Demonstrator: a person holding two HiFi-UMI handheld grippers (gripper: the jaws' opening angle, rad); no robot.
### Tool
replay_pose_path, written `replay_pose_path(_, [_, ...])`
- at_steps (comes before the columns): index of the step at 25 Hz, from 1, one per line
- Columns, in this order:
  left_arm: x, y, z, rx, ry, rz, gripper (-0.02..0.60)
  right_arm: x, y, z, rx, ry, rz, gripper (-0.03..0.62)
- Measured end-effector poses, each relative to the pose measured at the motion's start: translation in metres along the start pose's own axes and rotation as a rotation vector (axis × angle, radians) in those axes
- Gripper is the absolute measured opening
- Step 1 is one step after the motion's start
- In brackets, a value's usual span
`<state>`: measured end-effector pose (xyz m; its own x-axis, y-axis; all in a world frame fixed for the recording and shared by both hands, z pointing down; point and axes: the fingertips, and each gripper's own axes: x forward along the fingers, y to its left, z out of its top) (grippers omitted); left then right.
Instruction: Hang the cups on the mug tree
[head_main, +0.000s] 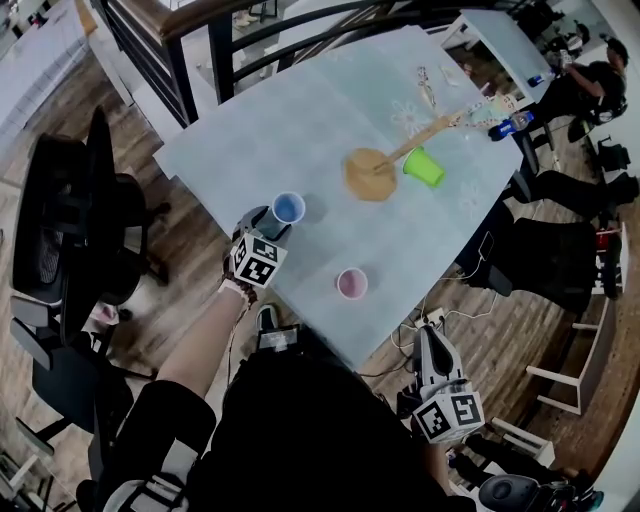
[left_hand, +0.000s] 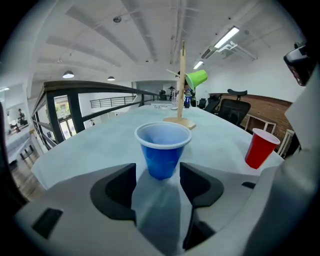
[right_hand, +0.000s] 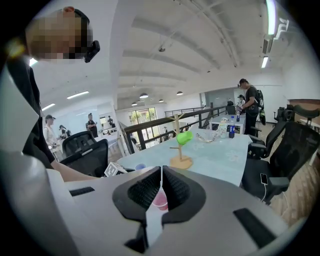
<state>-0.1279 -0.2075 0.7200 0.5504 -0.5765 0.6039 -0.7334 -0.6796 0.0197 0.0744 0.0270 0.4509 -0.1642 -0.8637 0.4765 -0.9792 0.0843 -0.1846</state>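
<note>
Left tool (left_hand: 157, 182): released, jaws wide apart. The blue cup (left_hand: 162, 150) stands upright on the desk (head_main: 300, 120), right at the mouth of these jaws. In the left gripper view we see a gap between each pad and the cup wall, so nothing is gripped.

Right tool (right_hand: 161, 187): clenched, jaws together with nothing between them. In the head view it sits off the near edge of the desk, well apart from all the cups.

Pink cup (head_main: 351, 283): upright on the desk near the near edge, to the right of the blue cup and apart from it. In the right gripper view it shows beyond the closed jaws, not touching them.

Mug tree (head_main: 369, 174): stands on its round wooden base toward the middle of the desk, beyond both loose cups. A green cup (head_main: 423, 167) hangs tilted on one of its pegs.

We count one cup on the tree and two on the desk.
</note>
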Motion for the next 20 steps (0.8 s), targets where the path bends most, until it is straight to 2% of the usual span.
replay_pose_path(8, [0.018, 0.003, -0.003, 0.074, 0.070, 0.051, 0.259, 0.001, 0.002, -0.007, 0.004, 0.016, -0.001, 0.035])
replay_pose_path(15, [0.021, -0.009, 0.012, 0.155, 0.052, 0.013, 0.236, -0.003, -0.001, -0.010, 0.005, 0.025, 0.001, 0.035])
replay_pose_path(20, [0.019, -0.007, 0.022, 0.187, 0.041, 0.025, 0.233, -0.004, -0.002, -0.014, 0.007, 0.029, 0.000, 0.035])
